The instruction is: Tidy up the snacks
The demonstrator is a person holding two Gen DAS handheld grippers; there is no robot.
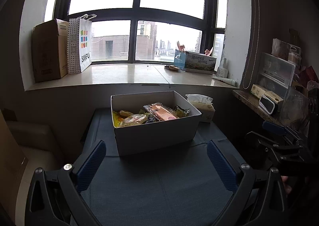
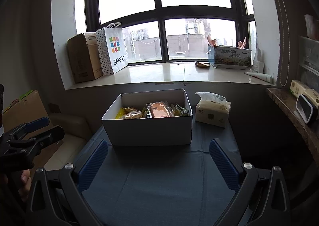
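While both grippers (image 1: 156, 163) (image 2: 158, 161) gape empty, snack packets (image 2: 153, 111) fill the white box (image 2: 149, 131).

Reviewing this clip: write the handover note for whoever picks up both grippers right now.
Left hand-held gripper: open, empty, back from the box.
Right hand-held gripper: open, empty, likewise.
White open-topped cardboard box sits on the dark blue tabletop, with wrapped snacks inside, including a pink clear-wrapped pack and yellow packets.
Soft tissue pack stands right of the box.
No snacks visible outside the box.
Left: sorting what is inside, if needed.
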